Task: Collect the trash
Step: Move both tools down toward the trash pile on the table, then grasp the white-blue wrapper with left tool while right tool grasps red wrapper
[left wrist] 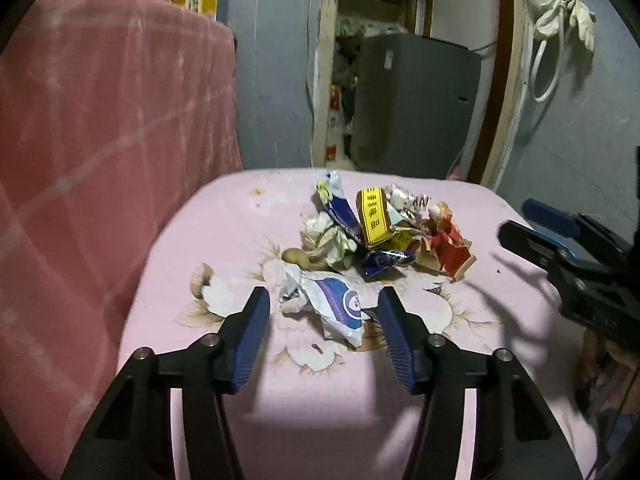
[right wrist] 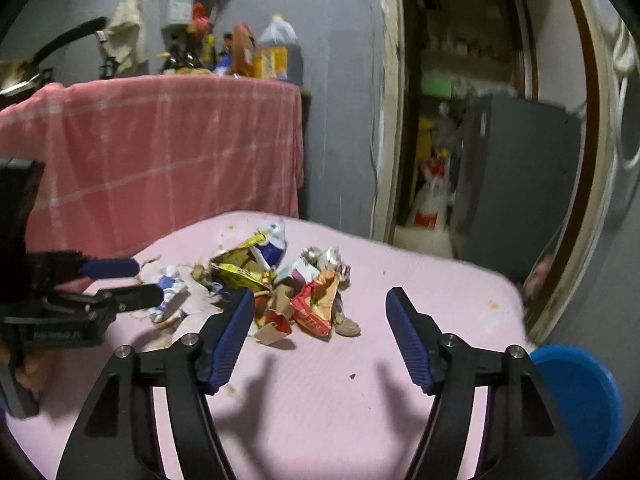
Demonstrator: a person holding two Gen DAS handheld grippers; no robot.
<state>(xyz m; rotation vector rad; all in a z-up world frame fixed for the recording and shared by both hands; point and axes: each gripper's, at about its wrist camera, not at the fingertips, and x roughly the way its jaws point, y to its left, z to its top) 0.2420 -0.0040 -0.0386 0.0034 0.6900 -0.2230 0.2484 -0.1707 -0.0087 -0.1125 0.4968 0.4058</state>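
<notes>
A heap of crumpled wrappers (left wrist: 380, 232) lies on a pink floral table (left wrist: 224, 216). A white and purple wrapper (left wrist: 332, 304) lies nearest, just ahead of my open left gripper (left wrist: 324, 312) and between its fingers. My right gripper (left wrist: 536, 228) shows at the right edge, open and off the heap. In the right wrist view the heap (right wrist: 280, 288) sits ahead and to the left of my open right gripper (right wrist: 320, 308). The left gripper (right wrist: 120, 284) is at the left, open around the white and purple wrapper (right wrist: 170, 296).
A pink checked cloth (left wrist: 112, 128) covers furniture at the left, with bottles (right wrist: 276, 52) on top. A doorway (left wrist: 404, 92) with a grey cabinet lies beyond the table. A blue bin (right wrist: 576, 396) stands low at the right of the table.
</notes>
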